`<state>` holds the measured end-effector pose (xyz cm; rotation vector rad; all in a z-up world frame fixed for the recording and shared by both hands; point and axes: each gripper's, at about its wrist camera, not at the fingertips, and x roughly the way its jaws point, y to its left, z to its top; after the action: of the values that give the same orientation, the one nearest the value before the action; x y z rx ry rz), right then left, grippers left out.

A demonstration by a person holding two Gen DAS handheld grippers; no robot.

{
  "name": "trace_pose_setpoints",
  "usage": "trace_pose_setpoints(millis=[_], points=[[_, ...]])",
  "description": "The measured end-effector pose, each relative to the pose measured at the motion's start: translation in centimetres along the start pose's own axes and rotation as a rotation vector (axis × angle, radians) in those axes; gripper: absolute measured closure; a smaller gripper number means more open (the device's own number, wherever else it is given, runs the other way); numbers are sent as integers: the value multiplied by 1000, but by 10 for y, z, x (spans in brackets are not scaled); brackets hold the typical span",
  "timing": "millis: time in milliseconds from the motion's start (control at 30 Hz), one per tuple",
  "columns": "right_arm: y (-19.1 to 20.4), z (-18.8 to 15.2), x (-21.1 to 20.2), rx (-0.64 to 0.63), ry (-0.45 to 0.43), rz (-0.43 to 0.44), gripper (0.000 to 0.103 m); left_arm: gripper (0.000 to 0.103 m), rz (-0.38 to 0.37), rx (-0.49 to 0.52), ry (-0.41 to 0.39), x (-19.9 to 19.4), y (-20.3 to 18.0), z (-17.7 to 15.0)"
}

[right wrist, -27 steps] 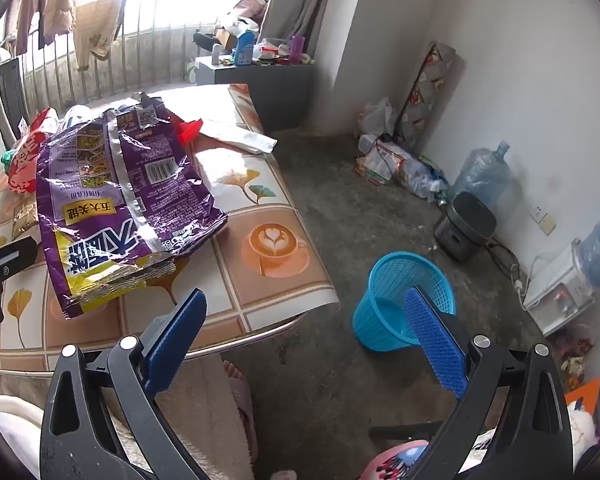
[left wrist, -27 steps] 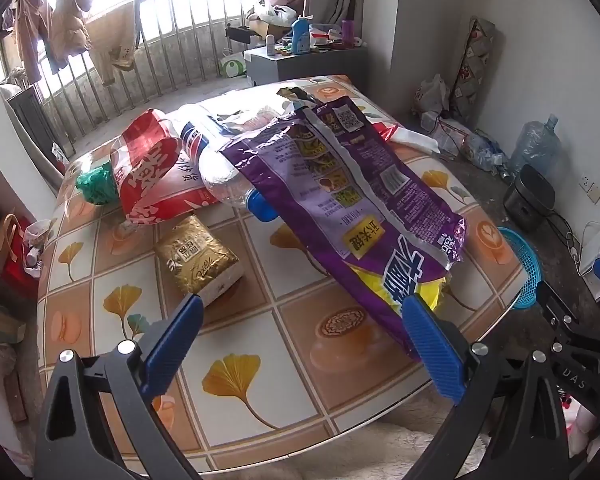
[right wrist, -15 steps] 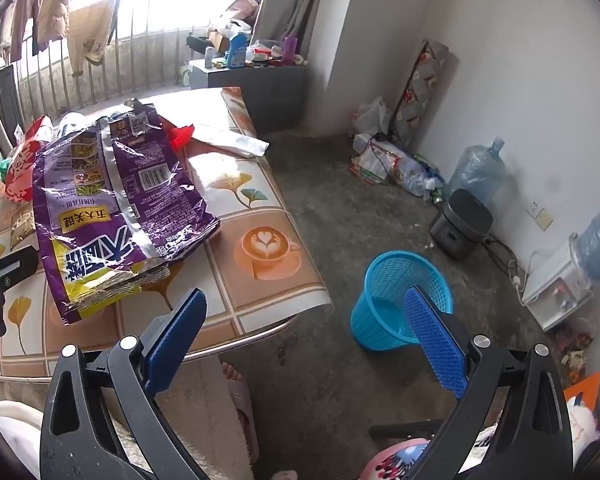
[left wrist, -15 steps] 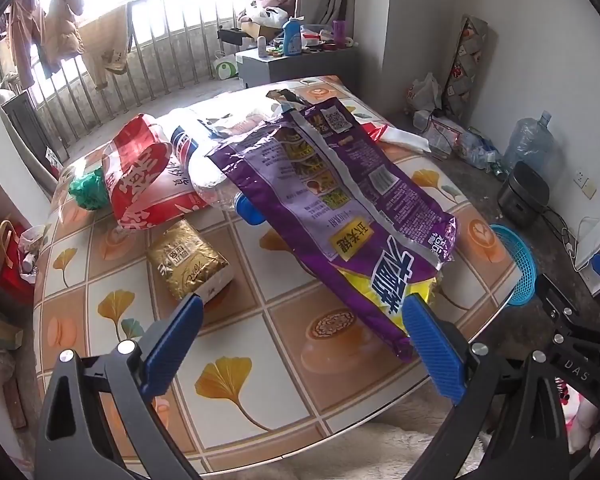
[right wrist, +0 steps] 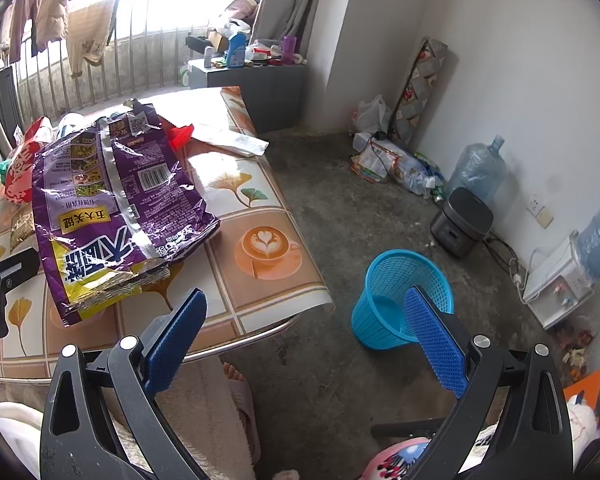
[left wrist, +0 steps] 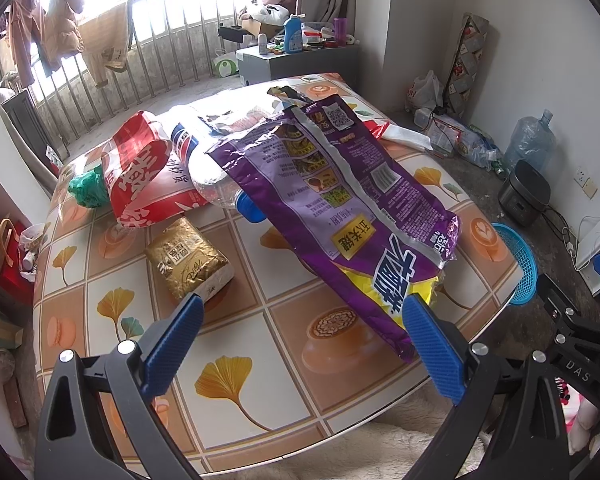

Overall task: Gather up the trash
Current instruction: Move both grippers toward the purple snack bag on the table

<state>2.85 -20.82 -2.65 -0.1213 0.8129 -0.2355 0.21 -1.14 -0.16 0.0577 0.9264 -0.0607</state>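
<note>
Snack bag [left wrist: 340, 200] on table [left wrist: 260, 380], bottle [left wrist: 216, 184] beneath it, basket [right wrist: 400, 296] on floor beside table

My left gripper [left wrist: 302, 340] hangs wide open over the bench [left wrist: 236, 376], nothing between the fingers [left wrist: 172, 344]. Big purple bag [left wrist: 340, 200] sprawls right, gold packet [left wrist: 188, 258] near-left, blue basket [left wrist: 520, 264] on the floor far right.

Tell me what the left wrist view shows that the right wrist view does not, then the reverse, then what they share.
Only the left wrist view: a clear look at the gold packet, the plastic bottle with its blue cap, and the green bag.

Only the right wrist view: the whole blue basket standing on the floor, its inside looking empty, and a slipper under the table edge.

Both: the purple bag lying on the patterned table, the red-and-white bag, and each view's own tool open with nothing in it.
</note>
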Motion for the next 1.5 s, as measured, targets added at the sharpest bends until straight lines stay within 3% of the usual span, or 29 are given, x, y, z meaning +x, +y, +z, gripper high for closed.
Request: trace_pose_setpoints(millis=[1500], points=[[0,-1,0,4,-5,3,8,6,2,0,3,2,3,-2]])
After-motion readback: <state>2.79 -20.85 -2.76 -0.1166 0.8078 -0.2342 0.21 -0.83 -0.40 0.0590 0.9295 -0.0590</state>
